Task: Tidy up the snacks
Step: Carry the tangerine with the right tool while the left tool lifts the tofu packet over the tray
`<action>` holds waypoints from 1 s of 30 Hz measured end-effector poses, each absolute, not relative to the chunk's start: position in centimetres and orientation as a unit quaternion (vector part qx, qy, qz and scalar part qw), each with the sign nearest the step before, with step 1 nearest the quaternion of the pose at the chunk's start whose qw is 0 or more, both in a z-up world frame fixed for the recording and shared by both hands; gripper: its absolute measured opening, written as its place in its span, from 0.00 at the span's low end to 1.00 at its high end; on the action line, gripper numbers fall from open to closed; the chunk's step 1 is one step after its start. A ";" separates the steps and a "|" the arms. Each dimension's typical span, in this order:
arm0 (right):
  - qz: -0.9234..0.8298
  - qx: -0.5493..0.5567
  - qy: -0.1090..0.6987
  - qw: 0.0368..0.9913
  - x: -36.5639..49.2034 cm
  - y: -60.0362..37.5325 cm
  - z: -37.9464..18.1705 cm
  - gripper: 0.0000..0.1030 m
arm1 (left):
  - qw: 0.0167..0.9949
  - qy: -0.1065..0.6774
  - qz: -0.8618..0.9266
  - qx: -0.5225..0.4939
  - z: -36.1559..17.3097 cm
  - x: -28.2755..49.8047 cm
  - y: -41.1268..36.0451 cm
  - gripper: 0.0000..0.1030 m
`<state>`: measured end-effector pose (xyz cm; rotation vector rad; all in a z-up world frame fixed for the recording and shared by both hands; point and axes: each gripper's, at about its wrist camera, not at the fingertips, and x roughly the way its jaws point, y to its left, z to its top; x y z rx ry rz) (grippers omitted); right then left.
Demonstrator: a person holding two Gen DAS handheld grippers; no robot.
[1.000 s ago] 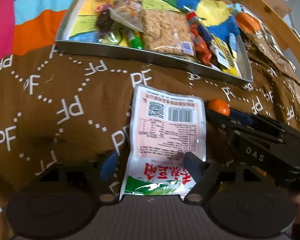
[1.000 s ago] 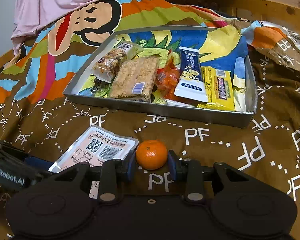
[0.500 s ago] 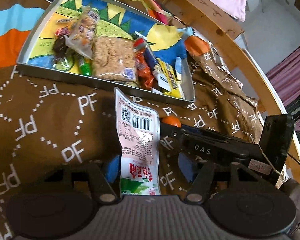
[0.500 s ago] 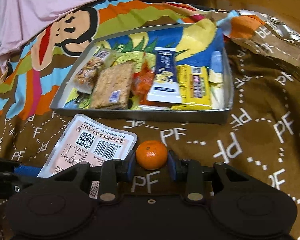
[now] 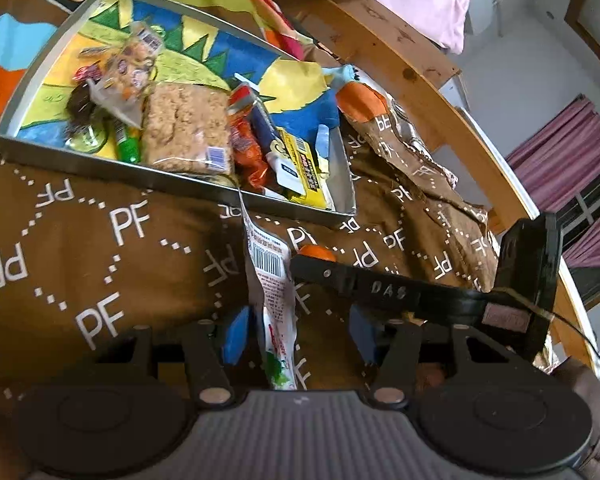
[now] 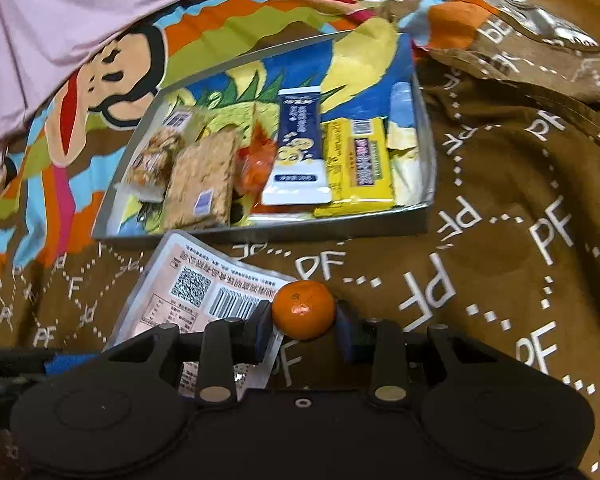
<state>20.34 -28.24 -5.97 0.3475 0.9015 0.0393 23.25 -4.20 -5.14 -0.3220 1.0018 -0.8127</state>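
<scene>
Snacks, 2 loose items short of the tray [image 6: 260,236]; pink packet [image 5: 274,292] stands edge-up between the left gripper [image 5: 296,332], jaws closing, pads not yet pressing; long axis runs away toward the tray, barcode end farthest. Mandarin [image 6: 303,309] clamped in the right gripper [image 6: 303,330], just beside the packet; tray ahead of both.

The blanket [image 6: 500,240] is brown with white "PF" letters and dotted lines; its far left part shows orange, blue, green and pink bands. The grey tray [image 6: 260,234] has a blue, yellow and green lining. In it lie a navy-and-white packet [image 6: 300,148], a yellow packet [image 6: 360,164] and something orange, perhaps a wrapper [image 6: 256,164]. The near pouch [image 6: 204,280] is pale pink with black codes; the mandarin [image 6: 303,309] is orange.
</scene>
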 end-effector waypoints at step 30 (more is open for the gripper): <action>0.011 0.167 0.441 0.882 19.6 -29.2 -5.2 0.35 | 0.776 0.498 -0.375 -0.097 -7.1 23.9 -7.4 0.36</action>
